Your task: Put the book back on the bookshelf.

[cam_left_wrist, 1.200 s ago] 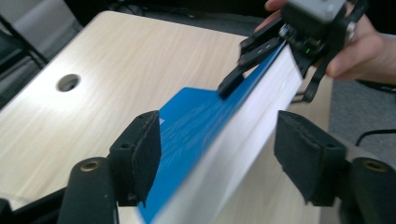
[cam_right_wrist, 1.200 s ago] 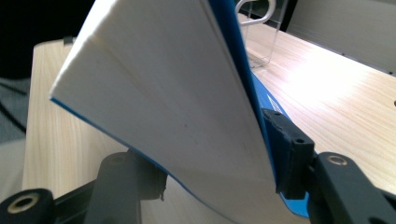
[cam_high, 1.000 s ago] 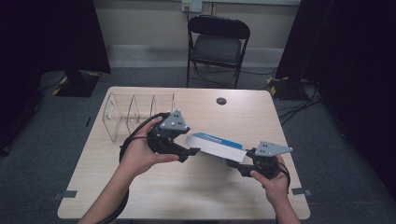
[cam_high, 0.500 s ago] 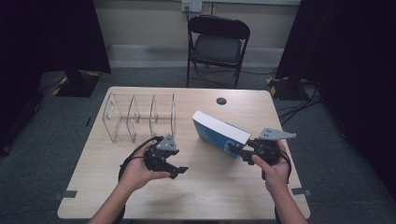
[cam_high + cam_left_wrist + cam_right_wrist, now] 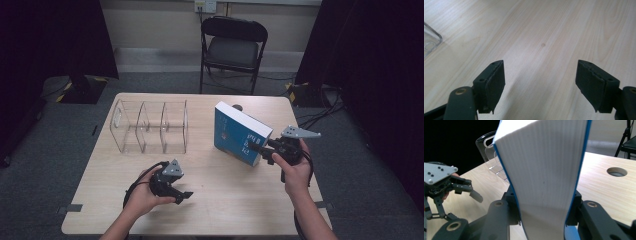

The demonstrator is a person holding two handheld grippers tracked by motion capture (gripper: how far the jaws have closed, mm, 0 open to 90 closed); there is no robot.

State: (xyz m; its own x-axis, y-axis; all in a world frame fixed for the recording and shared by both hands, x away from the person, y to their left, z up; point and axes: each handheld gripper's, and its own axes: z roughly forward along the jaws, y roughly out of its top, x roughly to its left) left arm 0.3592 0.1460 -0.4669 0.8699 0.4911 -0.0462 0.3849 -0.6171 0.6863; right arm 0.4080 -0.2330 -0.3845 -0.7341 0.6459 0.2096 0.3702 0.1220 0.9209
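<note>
Dark curtains are framing a wooden table (image 5: 215,200) where a blue book (image 5: 240,134) is standing tilted, right of the clear divider rack (image 5: 150,126). Clamping its near edge is the right gripper (image 5: 260,148); the right gripper view is showing white pages bulging between the squeezing jaws. Left of the book, the left gripper (image 5: 186,196) is hovering low with jaws wide apart, having just widened, nothing between them but bare wood.
</note>
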